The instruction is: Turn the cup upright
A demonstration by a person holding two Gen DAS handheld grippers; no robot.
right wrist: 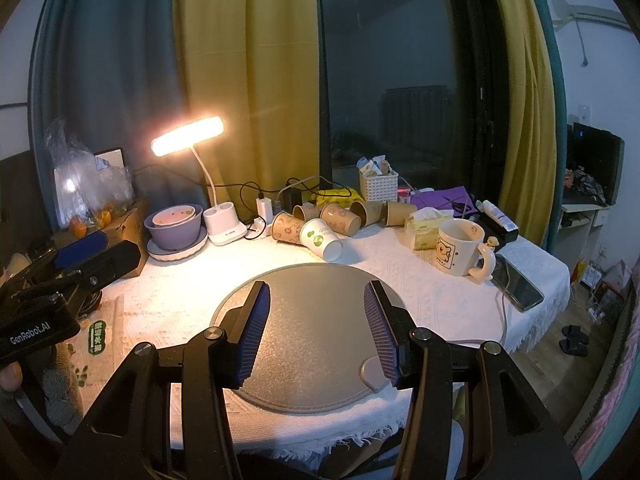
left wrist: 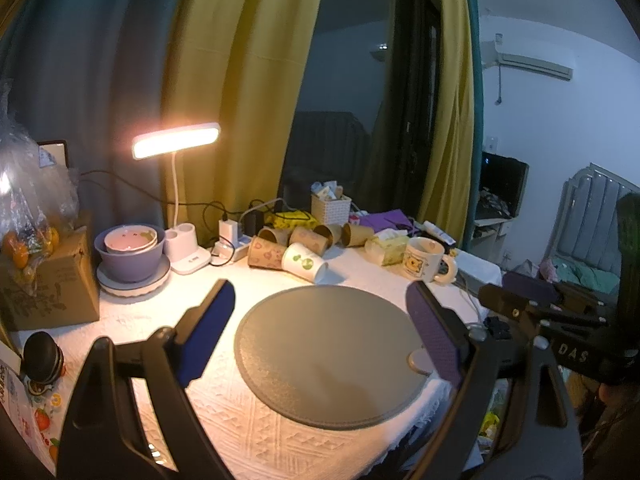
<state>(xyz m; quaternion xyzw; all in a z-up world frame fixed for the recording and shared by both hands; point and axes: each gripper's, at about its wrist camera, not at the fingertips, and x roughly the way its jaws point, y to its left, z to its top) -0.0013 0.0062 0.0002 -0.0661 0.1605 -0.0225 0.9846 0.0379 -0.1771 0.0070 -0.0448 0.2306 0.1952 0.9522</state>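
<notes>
the white paper cup with green dots (left wrist: 305, 267) (right wrist: 322, 239) lies on its side on the counter (left wrist: 224, 432) (right wrist: 420, 280), past the far edge of the round grey mat (left wrist: 332, 360) (right wrist: 316, 344), touching the row of tipped brown paper cups (left wrist: 296, 240) (right wrist: 340, 216). the left gripper (left wrist: 320, 336) and right gripper (right wrist: 316, 328) both hover over the mat with fingers spread apart, holding nothing. a cream bear-print mug (left wrist: 428, 260) (right wrist: 460, 247) stands upright to the right, and a lit white desk lamp (left wrist: 176, 140) (right wrist: 188, 136) to the left.

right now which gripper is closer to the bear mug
Right, as far as these views tell. The right gripper hovers over the grey mat, the bear mug just ahead to its right. The left gripper sits further left.
</notes>
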